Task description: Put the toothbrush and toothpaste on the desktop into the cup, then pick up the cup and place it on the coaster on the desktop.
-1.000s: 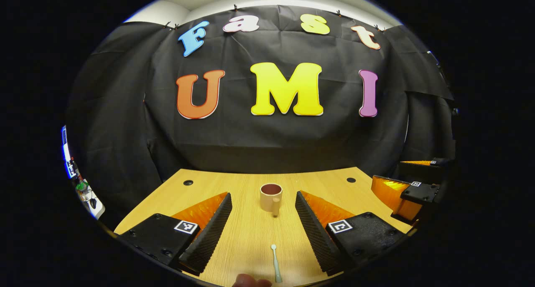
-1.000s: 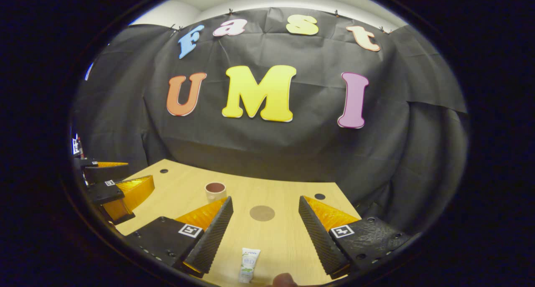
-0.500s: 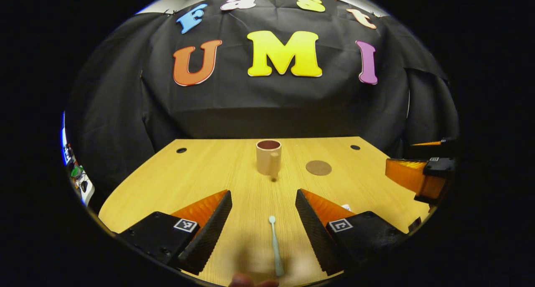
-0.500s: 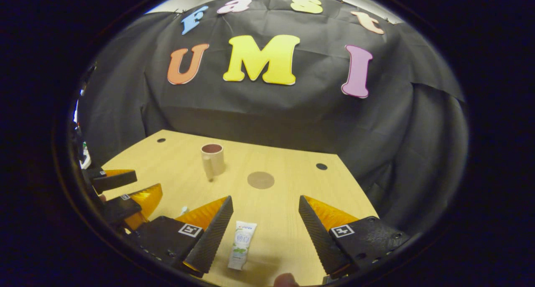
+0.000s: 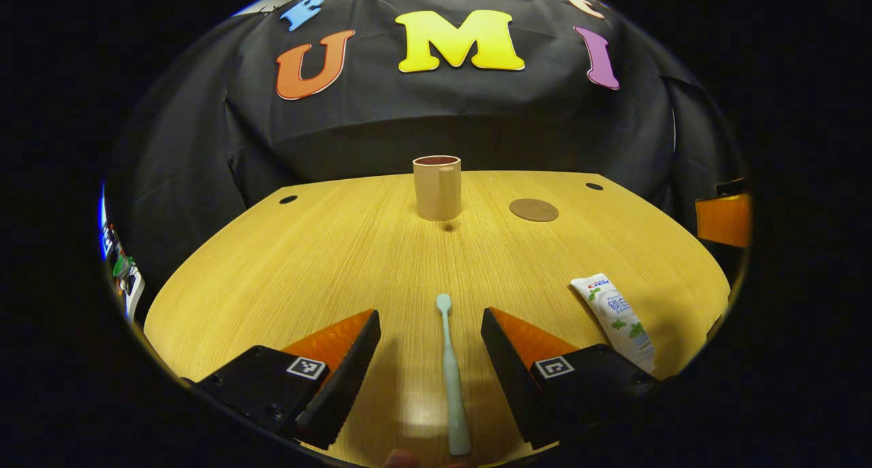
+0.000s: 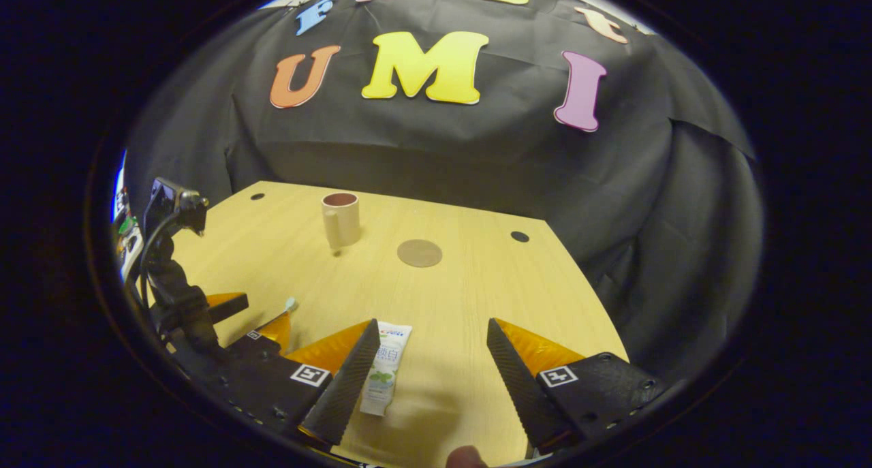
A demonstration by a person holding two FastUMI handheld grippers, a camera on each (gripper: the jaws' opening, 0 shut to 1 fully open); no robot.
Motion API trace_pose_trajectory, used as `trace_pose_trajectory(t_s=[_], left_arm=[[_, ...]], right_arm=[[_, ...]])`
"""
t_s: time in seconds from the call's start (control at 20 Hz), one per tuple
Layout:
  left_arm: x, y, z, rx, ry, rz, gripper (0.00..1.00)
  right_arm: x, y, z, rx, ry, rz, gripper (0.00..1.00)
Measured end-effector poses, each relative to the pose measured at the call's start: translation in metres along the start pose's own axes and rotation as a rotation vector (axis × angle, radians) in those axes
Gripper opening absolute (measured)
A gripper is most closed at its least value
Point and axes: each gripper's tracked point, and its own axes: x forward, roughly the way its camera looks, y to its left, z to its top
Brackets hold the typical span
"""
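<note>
A pale green toothbrush [image 5: 450, 372] lies on the wooden desktop [image 5: 327, 250], head pointing away, between the spread fingers of my left gripper [image 5: 430, 332], which is open and low over it. A beige cup [image 5: 437, 187] stands upright at the far middle, with a round brown coaster [image 5: 533, 210] to its right. A white toothpaste tube [image 5: 615, 313] lies at the right. In the right gripper view the toothpaste tube [image 6: 385, 367] lies just inside the left finger of my open right gripper [image 6: 433, 338]. The cup [image 6: 340, 219] and coaster [image 6: 419, 253] sit farther off. The left gripper [image 6: 231, 318] shows at the left, with the toothbrush head [image 6: 291, 306] beside it.
Small dark holes [image 5: 288, 199] mark the desktop's far corners. Black cloth hangs right behind the far edge. The desktop's right edge [image 6: 579, 277] drops off close to my right gripper. Part of the right gripper [image 5: 722, 219] shows at the far right of the left gripper view.
Both grippers have tilted down and come lower toward the desktop. The toothbrush now lies further in between the left fingers, and the toothpaste has neared the right gripper's left finger.
</note>
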Motion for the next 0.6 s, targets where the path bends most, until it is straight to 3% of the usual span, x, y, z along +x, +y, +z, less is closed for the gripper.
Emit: trace_pose_trajectory(t_s=[0.3,0.35,0.6], left_arm=[[0.009,-0.005,-0.003,-0.026,0.022,-0.011,0.7],[0.011,-0.006,-0.006,-0.035,0.034,-0.006,0.6],[0.016,-0.012,-0.014,-0.056,0.082,-0.029,0.46]], right_arm=[[0.0,-0.003,-0.006,0.007,0.015,-0.007,0.98],[0.0,-0.003,-0.007,0.008,0.02,-0.008,0.98],[0.002,-0.003,-0.007,0.012,0.026,-0.011,0.98]])
